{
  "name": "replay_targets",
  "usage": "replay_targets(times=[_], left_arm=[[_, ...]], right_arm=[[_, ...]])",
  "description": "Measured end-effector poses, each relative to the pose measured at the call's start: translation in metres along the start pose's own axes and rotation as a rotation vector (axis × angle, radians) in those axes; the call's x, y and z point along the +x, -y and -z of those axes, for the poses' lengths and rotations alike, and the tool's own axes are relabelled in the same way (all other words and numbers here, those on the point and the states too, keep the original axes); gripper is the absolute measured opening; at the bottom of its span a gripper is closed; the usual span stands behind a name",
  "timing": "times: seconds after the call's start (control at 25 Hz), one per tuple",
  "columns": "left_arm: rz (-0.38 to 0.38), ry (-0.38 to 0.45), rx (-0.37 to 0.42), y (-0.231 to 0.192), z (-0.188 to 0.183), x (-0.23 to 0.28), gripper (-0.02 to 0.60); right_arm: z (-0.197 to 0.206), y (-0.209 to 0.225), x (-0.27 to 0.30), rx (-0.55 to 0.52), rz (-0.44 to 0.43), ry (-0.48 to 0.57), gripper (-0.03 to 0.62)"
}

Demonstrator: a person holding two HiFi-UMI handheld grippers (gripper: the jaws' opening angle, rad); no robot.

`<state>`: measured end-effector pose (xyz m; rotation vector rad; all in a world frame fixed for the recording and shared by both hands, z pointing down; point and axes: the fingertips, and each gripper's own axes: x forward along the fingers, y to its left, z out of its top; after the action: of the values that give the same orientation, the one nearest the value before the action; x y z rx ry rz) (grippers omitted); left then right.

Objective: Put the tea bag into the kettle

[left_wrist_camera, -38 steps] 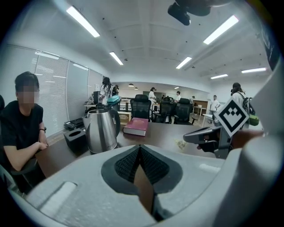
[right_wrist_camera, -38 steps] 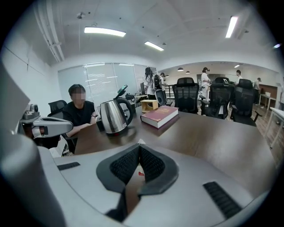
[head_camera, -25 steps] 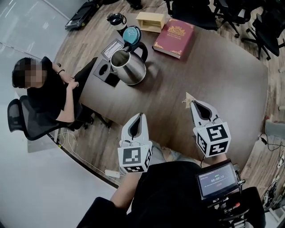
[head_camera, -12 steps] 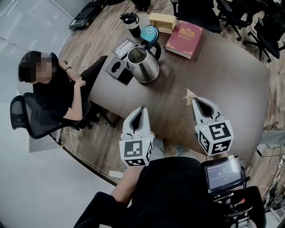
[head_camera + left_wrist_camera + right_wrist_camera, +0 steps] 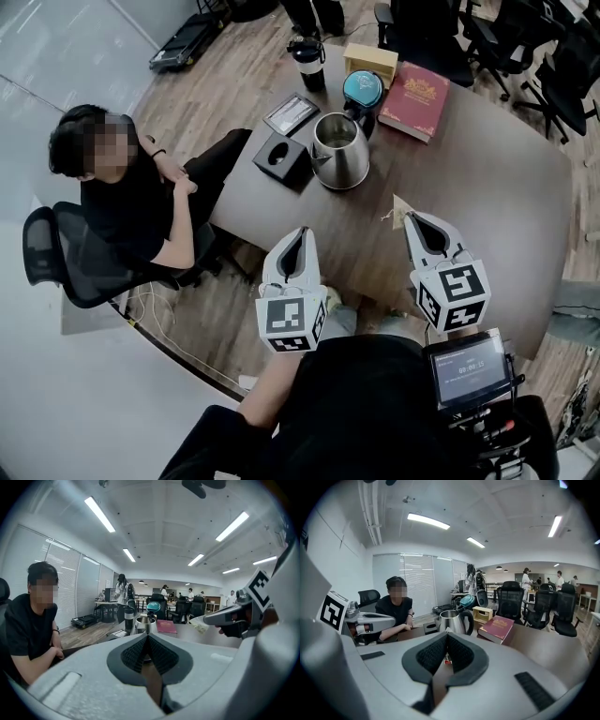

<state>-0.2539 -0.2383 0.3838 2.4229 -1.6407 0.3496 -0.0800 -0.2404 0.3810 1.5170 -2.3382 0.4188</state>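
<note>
The steel kettle (image 5: 339,150) stands on the round table with its teal lid (image 5: 363,89) flipped open, and it also shows in both gripper views (image 5: 145,625) (image 5: 452,620). My right gripper (image 5: 411,218) hovers over the table's near part, shut on the pale tea bag (image 5: 397,208), which sticks out past its tips. The tea bag's red tag (image 5: 447,660) dangles behind the shut jaws of the right gripper (image 5: 446,634). From the left gripper view the tea bag (image 5: 199,624) shows in the right gripper's tips. My left gripper (image 5: 298,234) (image 5: 147,637) is shut and holds nothing, off the table's near-left edge.
A red book (image 5: 419,89), a wooden box (image 5: 369,61), a black tumbler (image 5: 308,58), a tablet (image 5: 292,114) and a black box (image 5: 281,159) surround the kettle. A person (image 5: 131,202) sits at the table's left edge. Office chairs (image 5: 525,47) stand behind.
The head view has swung, so the kettle and its neighbours now sit further right and lower in it. Both grippers keep nearly the same pose, with the right still holding the tea bag.
</note>
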Motion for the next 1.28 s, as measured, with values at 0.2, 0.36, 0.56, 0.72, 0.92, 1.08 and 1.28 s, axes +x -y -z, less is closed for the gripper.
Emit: replay_targets(times=[0.2,0.36,0.56,0.72,0.92,1.08,1.28], left_arm=[[0.005,0.016,-0.013,-0.037,0.001,-0.004,0.006],[0.007,0.033,-0.013,-0.059,-0.004,-0.009,0.006],[0.011,0.049,-0.022,-0.077,-0.005,-0.011,0.006],[0.032,0.055,-0.016,-0.077,-0.006,-0.008,0.006],[0.047,0.059,-0.016,-0.077,-0.007,-0.006,0.006],[0.036,0.054,-0.018,-0.079,-0.01,-0.002,0.006],[0.003,0.052,-0.018,-0.09,-0.017,-0.005,0.006]], right_arm=[[-0.013,-0.03,0.023,-0.022,0.011,0.012,0.009],[-0.02,-0.049,0.038,-0.034,0.019,0.017,0.009],[-0.024,-0.065,0.047,-0.043,0.033,0.024,0.009],[-0.028,-0.067,0.05,-0.052,0.045,0.036,0.009],[-0.035,-0.07,0.05,-0.062,0.05,0.047,0.009],[-0.045,-0.07,0.052,-0.071,0.036,0.059,0.009],[-0.056,-0.069,0.06,-0.076,0.016,0.072,0.009]])
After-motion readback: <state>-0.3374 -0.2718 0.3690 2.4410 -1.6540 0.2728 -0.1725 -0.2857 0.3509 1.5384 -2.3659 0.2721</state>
